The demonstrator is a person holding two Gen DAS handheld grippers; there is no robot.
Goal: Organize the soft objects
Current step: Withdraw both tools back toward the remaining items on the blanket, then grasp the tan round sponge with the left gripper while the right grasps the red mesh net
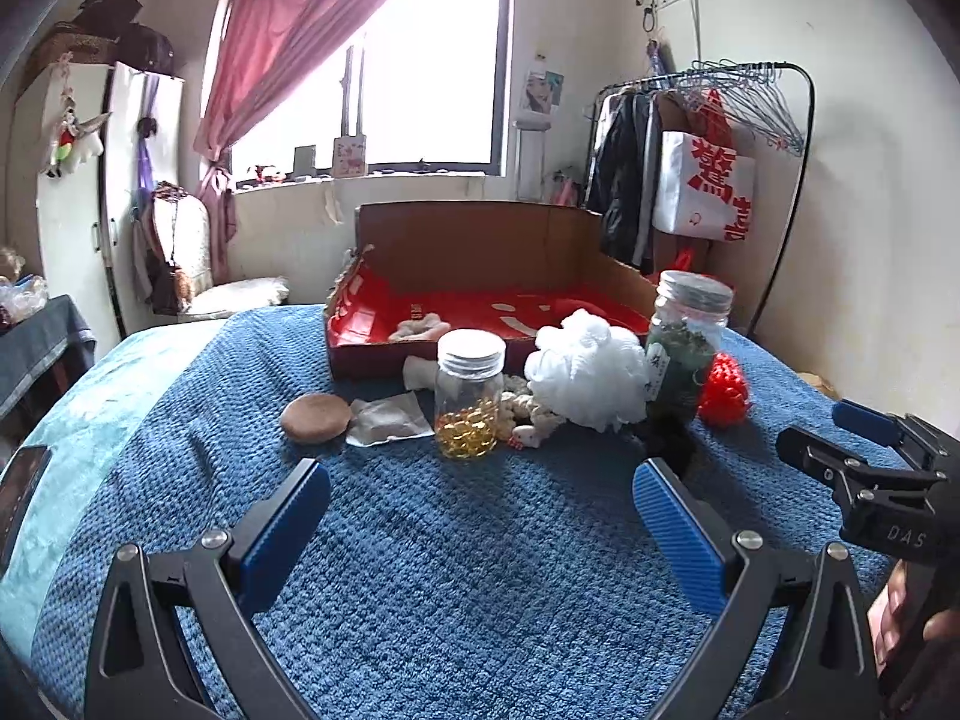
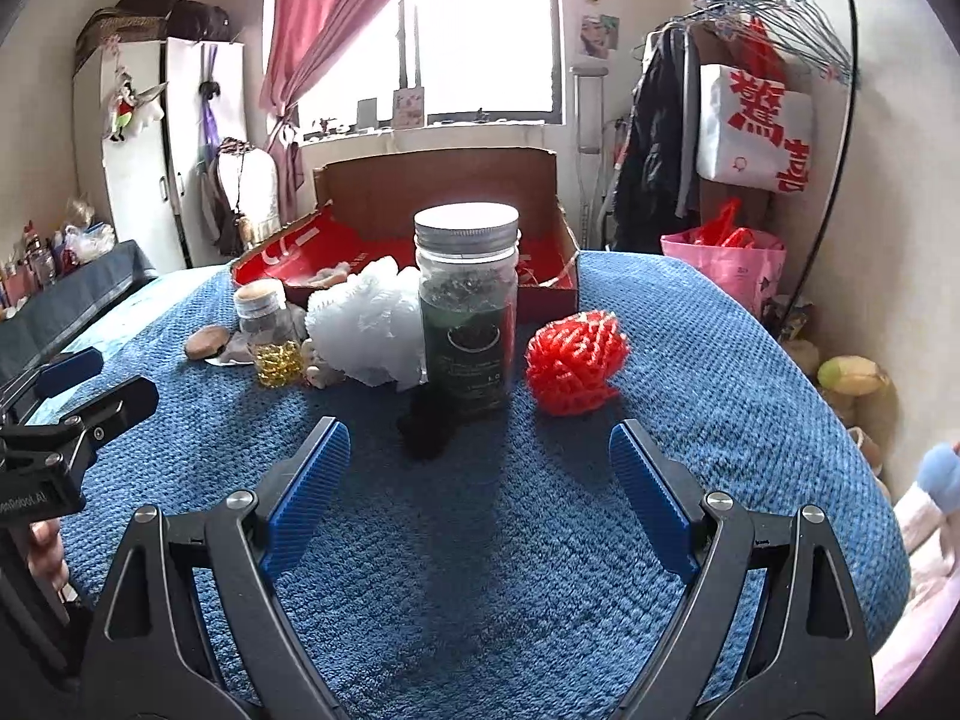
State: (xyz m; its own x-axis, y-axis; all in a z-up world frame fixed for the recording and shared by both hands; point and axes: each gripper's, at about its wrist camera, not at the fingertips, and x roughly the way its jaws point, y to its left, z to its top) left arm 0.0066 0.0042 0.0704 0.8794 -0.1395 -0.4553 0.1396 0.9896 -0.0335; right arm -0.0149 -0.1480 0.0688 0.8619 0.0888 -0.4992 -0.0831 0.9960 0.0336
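A white mesh bath puff [image 1: 585, 369] [image 2: 366, 330], a red mesh ball [image 1: 725, 389] [image 2: 576, 360], a small black fluffy thing [image 2: 427, 423] [image 1: 675, 447] and a knotted cream rope toy [image 1: 534, 411] lie on the blue bedspread [image 1: 450, 540] before a red-lined cardboard box [image 1: 480, 300] [image 2: 540, 288]. A pale soft item [image 1: 418, 327] lies inside the box. My left gripper [image 1: 480, 510] is open and empty, well short of the pile. My right gripper [image 2: 480, 480] is open and empty, facing the black thing and a dark jar [image 2: 467, 300].
A glass jar of yellow capsules [image 1: 468, 393] [image 2: 273, 333], the dark jar [image 1: 687, 342], a brown round pad [image 1: 316, 417] and a paper sachet [image 1: 387, 420] stand among the soft items. A clothes rack [image 1: 720, 150] is at right, a white wardrobe [image 1: 108, 180] at left.
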